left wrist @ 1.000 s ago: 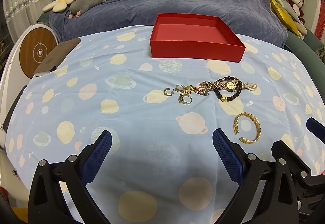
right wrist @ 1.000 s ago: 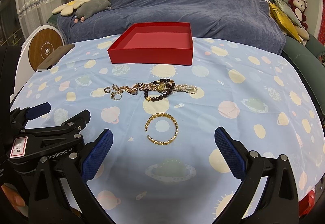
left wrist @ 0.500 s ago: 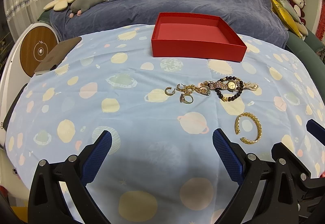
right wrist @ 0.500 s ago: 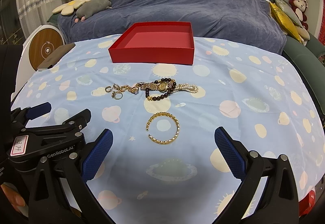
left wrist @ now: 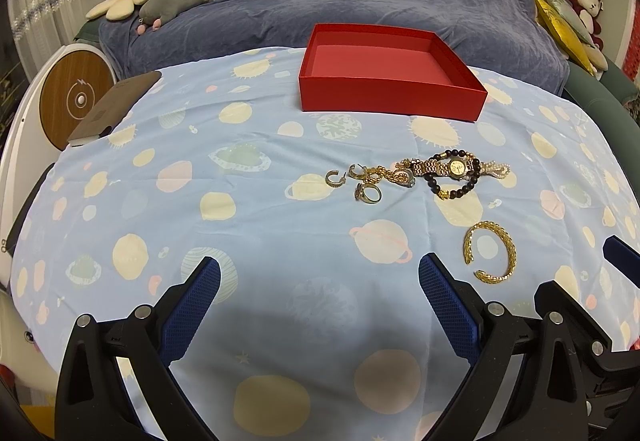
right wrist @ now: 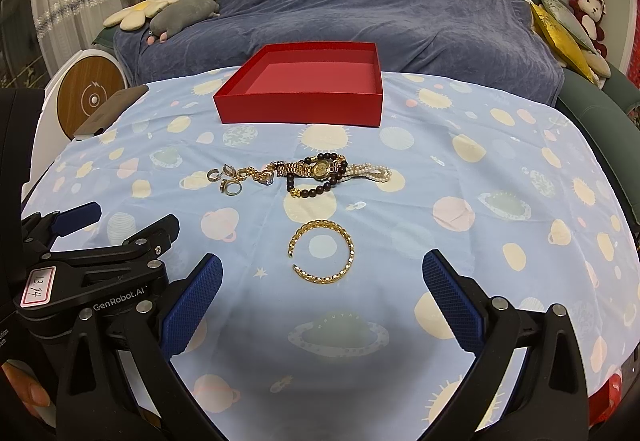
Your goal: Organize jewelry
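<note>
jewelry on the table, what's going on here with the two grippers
A person holds a gripper in each hand over a table with a planet-print cloth. The left gripper and the right gripper both have jaws wide open and hold nothing. The red box at the back has nothing in it. A gold cuff bracelet lies right in front of the right gripper. Rings, a gold watch, a dark bead bracelet and pearls lie in a cluster beyond it.
</note>
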A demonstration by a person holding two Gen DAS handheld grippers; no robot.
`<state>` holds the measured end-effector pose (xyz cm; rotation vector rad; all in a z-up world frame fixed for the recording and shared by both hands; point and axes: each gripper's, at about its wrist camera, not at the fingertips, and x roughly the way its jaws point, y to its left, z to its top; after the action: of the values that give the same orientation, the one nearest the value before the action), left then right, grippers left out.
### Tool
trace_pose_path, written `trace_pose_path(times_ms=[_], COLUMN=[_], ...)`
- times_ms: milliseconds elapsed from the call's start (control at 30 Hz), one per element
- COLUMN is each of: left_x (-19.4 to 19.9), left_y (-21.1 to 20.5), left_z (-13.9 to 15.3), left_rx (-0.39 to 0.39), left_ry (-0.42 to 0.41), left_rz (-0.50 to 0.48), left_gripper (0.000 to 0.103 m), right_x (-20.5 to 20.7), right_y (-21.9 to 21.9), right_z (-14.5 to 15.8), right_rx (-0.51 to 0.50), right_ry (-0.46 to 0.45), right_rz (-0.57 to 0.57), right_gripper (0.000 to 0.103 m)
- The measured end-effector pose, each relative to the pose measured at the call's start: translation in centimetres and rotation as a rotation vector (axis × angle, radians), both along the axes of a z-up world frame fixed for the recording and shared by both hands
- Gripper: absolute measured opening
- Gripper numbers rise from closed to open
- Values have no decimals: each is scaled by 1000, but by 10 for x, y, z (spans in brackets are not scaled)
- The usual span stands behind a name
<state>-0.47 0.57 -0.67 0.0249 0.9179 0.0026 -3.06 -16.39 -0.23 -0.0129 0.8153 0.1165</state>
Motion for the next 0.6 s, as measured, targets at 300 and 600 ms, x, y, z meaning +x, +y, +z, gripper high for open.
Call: trace_pose_path(times_ms=[300,600], left_x=[2,8], left_y=[4,11], left_z=[-4,-16], left_rx=[3,0], left_ry=[11,38], left_rz=[14,-5], left_gripper=[97,97], right_x=[2,15], right_y=[3,11], right_z=[-12,-38], right_rx=[-7,-19], right_ry=[27,77], right_rz=[5,39], right_gripper=[98,98])
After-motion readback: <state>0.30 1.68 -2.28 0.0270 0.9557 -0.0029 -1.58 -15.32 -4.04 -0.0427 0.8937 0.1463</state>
